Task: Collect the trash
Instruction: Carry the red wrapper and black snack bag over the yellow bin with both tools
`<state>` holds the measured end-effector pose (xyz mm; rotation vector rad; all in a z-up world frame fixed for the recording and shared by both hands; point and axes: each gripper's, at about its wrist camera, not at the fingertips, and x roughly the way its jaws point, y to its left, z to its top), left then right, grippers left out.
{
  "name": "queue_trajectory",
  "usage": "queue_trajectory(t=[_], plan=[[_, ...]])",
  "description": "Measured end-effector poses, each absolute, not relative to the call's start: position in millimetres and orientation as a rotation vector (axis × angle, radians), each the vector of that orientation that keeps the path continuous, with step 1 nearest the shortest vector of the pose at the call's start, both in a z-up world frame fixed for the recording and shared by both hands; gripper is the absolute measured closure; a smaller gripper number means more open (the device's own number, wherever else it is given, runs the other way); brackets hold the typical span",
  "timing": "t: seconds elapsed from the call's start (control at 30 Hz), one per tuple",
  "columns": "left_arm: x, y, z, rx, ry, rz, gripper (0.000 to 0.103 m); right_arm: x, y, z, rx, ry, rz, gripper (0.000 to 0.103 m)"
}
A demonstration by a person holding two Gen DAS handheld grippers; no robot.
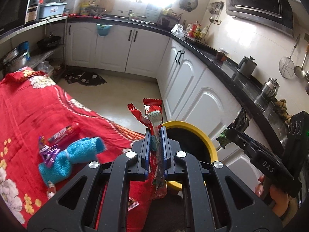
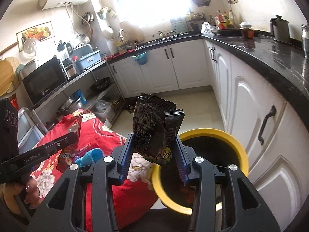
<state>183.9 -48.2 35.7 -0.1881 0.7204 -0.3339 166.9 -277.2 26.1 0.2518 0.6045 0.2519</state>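
My left gripper is shut on a red snack wrapper that sticks up between its fingers, just left of the yellow-rimmed bin. In the right wrist view the right gripper is shut on a crumpled black snack wrapper, held at the left rim of the same bin. Each gripper shows in the other's view: the right gripper beyond the bin, the left gripper over the red cloth. A purple wrapper and a red candy wrapper lie on the cloth.
A red floral cloth covers the table on the left, with a blue knitted cloth on it. White cabinets under a black counter run along the right. A dark mat lies on the pale floor.
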Motion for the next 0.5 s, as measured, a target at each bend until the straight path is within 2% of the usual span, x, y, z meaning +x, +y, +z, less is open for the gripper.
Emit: queue_trajectory(t=[0.5], plan=[[219,-117,25,-0.132,0.751,-0.421,0.097,174,-318,5,0.253,0.631,0.141,0.064]])
